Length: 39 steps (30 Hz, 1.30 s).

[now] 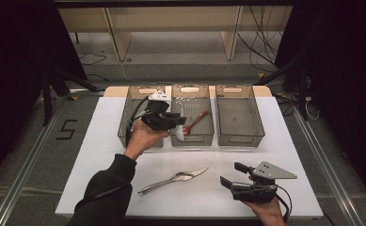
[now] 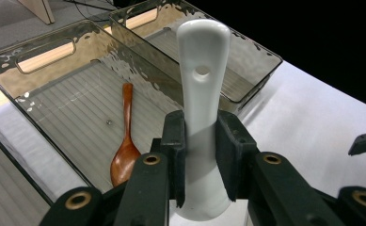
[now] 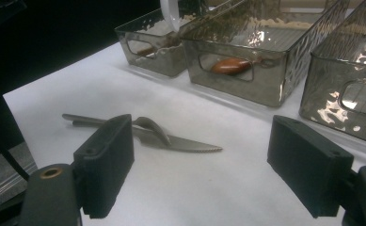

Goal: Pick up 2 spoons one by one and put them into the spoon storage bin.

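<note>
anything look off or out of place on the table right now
Nothing is spilled or broken. The knife and fork lie crossed on the mat, outside the bins. The middle bin holds a wooden spoon. The left gripper holds a white spoon over it.

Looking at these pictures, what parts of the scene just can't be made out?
- White spoon: in the left gripper view its bowl end is hidden behind the left claw and cut off by the bottom edge.
- Wooden spoon: in the right gripper view, a glimpse through the middle bin's handle slot; the wall blurs the rest.
- Metal fork or spoon lying with the knife: too small in the high view to tell which.
</note>
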### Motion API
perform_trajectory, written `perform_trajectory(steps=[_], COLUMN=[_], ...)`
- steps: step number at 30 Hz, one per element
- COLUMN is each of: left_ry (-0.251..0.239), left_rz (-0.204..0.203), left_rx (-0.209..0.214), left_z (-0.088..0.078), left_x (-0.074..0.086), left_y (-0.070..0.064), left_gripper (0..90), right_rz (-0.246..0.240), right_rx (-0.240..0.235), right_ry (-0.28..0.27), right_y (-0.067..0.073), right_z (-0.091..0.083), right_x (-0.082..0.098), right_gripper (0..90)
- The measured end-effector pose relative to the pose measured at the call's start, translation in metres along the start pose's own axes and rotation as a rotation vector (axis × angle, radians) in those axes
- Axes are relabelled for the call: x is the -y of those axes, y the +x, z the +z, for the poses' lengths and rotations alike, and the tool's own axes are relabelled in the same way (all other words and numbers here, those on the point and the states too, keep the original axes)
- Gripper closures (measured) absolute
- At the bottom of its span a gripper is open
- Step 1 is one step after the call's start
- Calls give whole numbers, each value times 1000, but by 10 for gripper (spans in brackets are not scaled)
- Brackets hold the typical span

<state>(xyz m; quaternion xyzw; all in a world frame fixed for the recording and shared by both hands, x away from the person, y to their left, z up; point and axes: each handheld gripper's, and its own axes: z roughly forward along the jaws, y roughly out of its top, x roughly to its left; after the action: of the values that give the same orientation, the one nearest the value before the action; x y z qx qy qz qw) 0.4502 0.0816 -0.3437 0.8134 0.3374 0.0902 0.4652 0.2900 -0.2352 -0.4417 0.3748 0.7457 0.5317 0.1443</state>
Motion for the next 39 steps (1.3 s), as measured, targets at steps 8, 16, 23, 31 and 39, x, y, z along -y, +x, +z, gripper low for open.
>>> perform_trajectory(steps=[8,16,23,31,39], left_ry=[-9,-10,-12,6,37], left_rz=[-4,-9,-19,-36,-42], left_rx=[-10,-23,-44,-68,-80], left_z=[5,10,18,32,45], left_x=[-8,-15,-18,-18,-12], left_y=[6,12,20,31,37], left_gripper=[739,740,740,740,740], right_rz=[0,0,-2,-3,-4], right_rx=[1,-1,-2,-2,-1], right_ry=[-3,1,2,-2,-7], right_y=[0,0,-1,-1,-2], right_z=[0,0,-1,0,0], right_x=[0,0,0,0,0], right_gripper=[237,237,237,237,237])
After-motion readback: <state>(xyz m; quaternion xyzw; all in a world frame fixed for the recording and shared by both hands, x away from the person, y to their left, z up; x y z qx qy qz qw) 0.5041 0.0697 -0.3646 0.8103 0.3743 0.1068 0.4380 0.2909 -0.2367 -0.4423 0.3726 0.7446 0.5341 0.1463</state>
